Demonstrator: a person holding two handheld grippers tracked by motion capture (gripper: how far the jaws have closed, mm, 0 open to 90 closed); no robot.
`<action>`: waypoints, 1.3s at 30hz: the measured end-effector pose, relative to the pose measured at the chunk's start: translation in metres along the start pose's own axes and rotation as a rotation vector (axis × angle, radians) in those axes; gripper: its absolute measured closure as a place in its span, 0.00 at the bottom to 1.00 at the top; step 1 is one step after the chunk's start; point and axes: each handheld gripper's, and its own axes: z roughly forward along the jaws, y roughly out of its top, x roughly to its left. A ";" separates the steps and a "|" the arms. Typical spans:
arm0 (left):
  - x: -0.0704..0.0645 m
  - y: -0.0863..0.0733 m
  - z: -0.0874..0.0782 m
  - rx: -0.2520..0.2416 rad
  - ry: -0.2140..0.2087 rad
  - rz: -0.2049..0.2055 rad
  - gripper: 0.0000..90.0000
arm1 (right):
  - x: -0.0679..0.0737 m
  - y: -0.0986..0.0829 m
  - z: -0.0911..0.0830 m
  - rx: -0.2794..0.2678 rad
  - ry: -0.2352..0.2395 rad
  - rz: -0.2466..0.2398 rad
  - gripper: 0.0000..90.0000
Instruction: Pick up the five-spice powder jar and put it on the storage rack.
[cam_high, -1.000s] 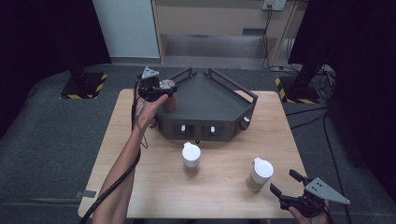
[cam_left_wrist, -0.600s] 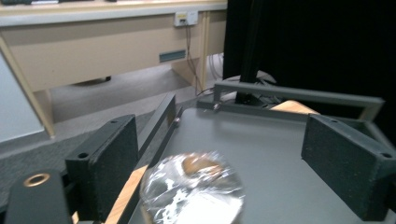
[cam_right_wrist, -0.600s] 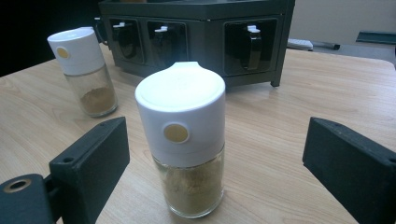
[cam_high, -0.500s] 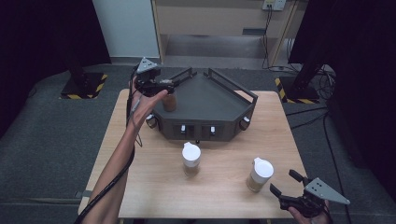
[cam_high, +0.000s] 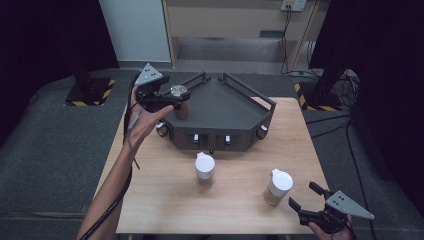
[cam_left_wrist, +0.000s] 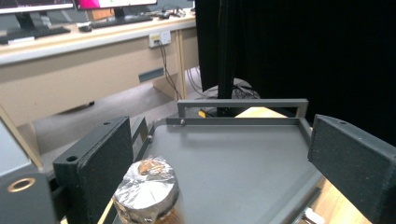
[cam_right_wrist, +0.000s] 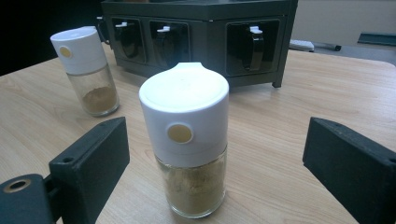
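High view: overhead, facing forward over pale wooden table (cam_high: 165, 200). Left gripper view: close, level across dark grey metal tray rack (cam_left_wrist: 243, 163). Right gripper view: low, near tabletop, facing that rack's front (cam_right_wrist: 196, 28).

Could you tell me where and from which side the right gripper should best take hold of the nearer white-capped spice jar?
Probably by the white cap of the spice jar, coming level from the table's near edge, where the right gripper already faces it with open jaws on either side. The jar stands upright and apart from the other jar, and the cap is its widest, straight-sided part.
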 end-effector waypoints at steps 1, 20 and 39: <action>-0.002 -0.001 -0.005 -0.009 -0.004 0.005 0.06 | 0.000 0.000 0.000 -0.001 0.001 0.001 0.08; -0.028 -0.044 -0.067 -0.072 -0.092 0.021 0.06 | 0.001 0.001 0.001 0.001 0.002 -0.011 0.08; -0.030 -0.126 -0.110 -0.037 -0.071 -0.071 0.04 | 0.002 0.001 0.001 0.006 -0.003 -0.011 0.07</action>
